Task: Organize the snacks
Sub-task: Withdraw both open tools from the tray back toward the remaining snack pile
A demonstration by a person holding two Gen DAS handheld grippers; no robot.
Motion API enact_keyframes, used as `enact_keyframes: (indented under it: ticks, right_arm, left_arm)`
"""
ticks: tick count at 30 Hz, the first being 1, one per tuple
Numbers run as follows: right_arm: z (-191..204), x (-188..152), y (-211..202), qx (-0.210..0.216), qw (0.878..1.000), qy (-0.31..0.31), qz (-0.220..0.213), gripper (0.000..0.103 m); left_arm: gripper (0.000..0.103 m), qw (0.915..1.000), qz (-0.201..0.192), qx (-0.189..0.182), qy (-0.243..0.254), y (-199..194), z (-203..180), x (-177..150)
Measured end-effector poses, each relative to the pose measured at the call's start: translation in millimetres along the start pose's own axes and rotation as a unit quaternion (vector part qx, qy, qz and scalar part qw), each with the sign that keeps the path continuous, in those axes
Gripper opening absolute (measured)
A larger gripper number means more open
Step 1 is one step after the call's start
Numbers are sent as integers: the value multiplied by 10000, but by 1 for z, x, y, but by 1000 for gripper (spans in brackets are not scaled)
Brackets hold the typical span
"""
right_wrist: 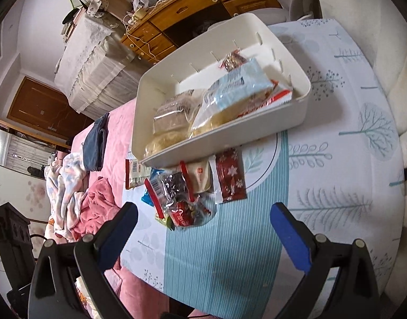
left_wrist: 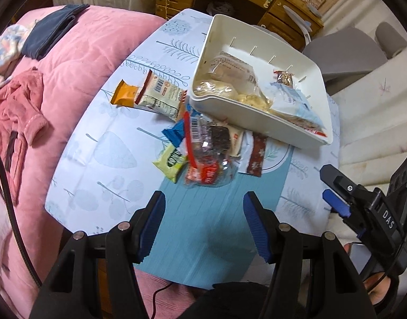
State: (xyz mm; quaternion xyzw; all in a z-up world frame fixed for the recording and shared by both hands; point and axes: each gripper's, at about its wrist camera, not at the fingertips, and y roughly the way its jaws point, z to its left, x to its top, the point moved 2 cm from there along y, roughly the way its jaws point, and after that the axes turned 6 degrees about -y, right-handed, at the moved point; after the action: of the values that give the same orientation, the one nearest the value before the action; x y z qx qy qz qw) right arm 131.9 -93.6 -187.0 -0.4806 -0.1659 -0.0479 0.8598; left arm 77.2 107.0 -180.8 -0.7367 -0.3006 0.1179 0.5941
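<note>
Patterned tablecloth (left_wrist: pixel 102 148) over a small table, both grippers hovering at the near edge, fingers spread wide and empty: left gripper (left_wrist: pixel 203 223), right gripper (right_wrist: pixel 203 236). Loose snack pile (left_wrist: pixel 200 148) sits mid-table, touching the half-filled white bin (left_wrist: pixel 259 118) behind. I'd grab the clear packet (right_wrist: pixel 182 204) first, pinching a flat edge.

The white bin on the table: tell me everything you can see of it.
The white bin is a rectangular, smooth, plastic-looking tub with rounded corners, a thick rim and thin slots along its inner walls. It sits open on the patterned tablecloth, with no lid in view. Inside lie several wrapped snacks, among them a pale blue packet and clear bags of pale baked goods. Loose snacks crowd its near wall. Neither claw touches it.
</note>
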Motion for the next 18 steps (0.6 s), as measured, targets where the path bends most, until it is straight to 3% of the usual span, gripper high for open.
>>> enact_keyframes:
  ticks: [6,14,18]
  right_arm:
    - [13,-17,10,-233,9996,-33,-132,99]
    - [30,-40,13,-475,9974,-195,-500,99]
    - [39,-53,14,-658,9948,-304,-710,99]
  left_arm:
    - [60,9969,-40,120,775,10,14,5]
    - [60,9870,437,15,1543,37,32,11]
    - [71,9804,581,-75,1881,45,36,15]
